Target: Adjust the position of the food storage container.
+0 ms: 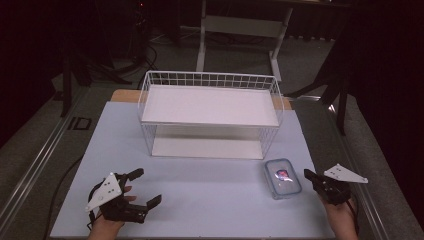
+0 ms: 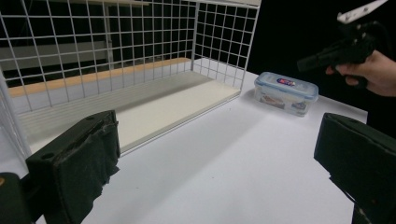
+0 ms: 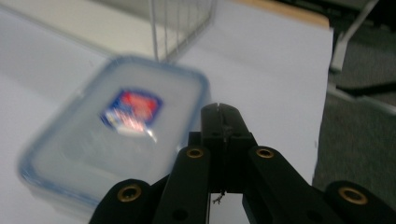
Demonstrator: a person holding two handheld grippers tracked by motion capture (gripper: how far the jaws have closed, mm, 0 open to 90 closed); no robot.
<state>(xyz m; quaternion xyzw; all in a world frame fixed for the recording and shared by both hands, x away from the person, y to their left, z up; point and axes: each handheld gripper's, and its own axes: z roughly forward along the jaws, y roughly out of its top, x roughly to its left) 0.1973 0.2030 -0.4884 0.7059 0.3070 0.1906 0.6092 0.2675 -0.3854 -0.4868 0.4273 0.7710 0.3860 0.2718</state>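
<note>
With its jaws pressed together, the right gripper (image 1: 311, 178) beside the lidded container (image 1: 282, 178) near the table's (image 1: 210, 200) right edge may shove it off rather than grasp it, while the left gripper (image 1: 145, 187) waits wide open near the front-left corner.

A dim room with dark surroundings. A pale blue table (image 1: 200, 200) stands on a grey floor (image 1: 310, 55). Behind it stands a white desk frame (image 1: 240, 30) with two legs. Dark stand legs (image 1: 335, 85) rest on the floor at both sides, and cables (image 1: 145, 50) lie at the back left.
</note>
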